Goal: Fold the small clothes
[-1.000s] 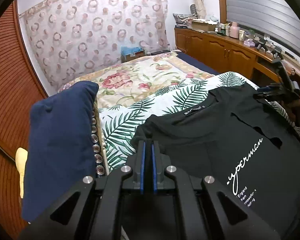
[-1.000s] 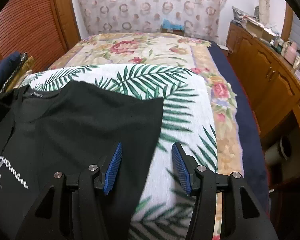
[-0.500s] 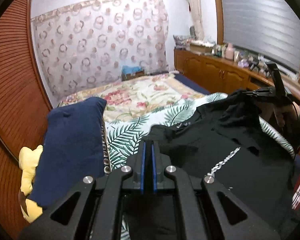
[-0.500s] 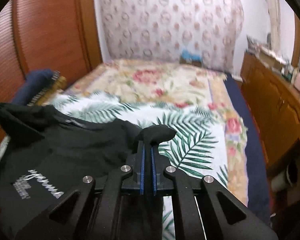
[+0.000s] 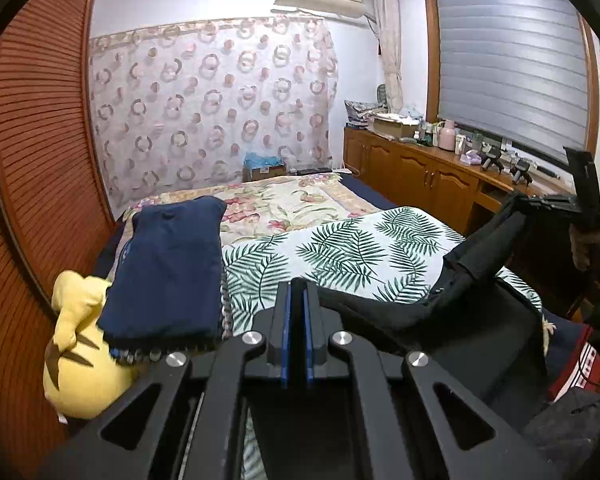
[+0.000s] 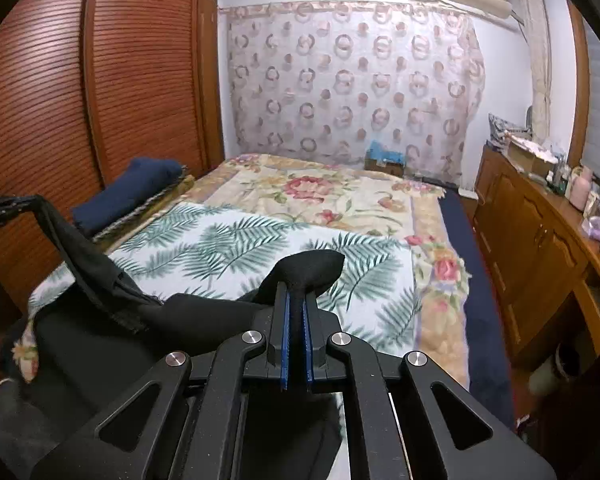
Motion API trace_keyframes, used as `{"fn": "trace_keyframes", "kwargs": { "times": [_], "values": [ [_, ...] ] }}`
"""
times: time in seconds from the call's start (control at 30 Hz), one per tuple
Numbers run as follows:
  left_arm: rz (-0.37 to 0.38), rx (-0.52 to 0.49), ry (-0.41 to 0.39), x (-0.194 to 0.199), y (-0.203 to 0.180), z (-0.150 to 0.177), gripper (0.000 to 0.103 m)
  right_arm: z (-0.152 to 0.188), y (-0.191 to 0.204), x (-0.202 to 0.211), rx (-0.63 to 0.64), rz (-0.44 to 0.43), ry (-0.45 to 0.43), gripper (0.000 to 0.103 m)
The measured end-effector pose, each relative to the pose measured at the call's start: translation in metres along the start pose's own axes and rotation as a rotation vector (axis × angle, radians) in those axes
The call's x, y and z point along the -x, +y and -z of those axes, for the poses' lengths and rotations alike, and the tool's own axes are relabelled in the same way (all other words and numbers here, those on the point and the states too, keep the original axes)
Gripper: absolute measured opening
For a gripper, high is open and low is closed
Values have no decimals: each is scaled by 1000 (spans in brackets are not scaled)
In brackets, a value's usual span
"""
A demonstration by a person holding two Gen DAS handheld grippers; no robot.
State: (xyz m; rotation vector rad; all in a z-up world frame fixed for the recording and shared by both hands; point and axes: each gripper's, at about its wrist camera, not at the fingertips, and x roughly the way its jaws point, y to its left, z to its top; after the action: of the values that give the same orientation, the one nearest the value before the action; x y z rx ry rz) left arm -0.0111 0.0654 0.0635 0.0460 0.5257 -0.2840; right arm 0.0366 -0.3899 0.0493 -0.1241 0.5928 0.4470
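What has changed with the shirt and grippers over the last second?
The right gripper, open beside the flat black shirt a second ago, closed on its edge. Both grippers then lifted, raising the shirt off the palm-leaf blanket. The left gripper stayed shut on the shirt; the navy cloth did not move.

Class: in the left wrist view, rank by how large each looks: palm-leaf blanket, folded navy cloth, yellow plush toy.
1. Palm-leaf blanket
2. Folded navy cloth
3. Yellow plush toy, partly hidden under the cloth, so its rank is unsure.

Black t-shirt [image 5: 440,320] hangs stretched above the bed.
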Motion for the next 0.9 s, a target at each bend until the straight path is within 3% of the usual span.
{"fn": "trace_keyframes", "kwargs": {
  "times": [0.23, 0.4, 0.5, 0.6, 0.73, 0.9],
  "values": [
    [-62, 57, 46, 26, 2, 41, 3, 41, 12, 33, 2, -2, 72, 3],
    [-66, 101, 112, 20, 6, 68, 5, 83, 19, 21, 17, 20, 188, 3],
    [-76, 109, 135, 18, 5, 78, 7, 96, 17, 16, -9, 13, 213, 3],
    [-78, 107, 132, 18, 7, 79, 11, 98, 16, 18, -15, 24, 206, 13],
    [-79, 94, 116, 20, 7, 73, 18, 89, 13, 13, -12, 37, 194, 43],
    [-67, 103, 130, 5, 16, 69, 25, 88, 8, -6, -19, 57, 198, 47]
  ]
}}
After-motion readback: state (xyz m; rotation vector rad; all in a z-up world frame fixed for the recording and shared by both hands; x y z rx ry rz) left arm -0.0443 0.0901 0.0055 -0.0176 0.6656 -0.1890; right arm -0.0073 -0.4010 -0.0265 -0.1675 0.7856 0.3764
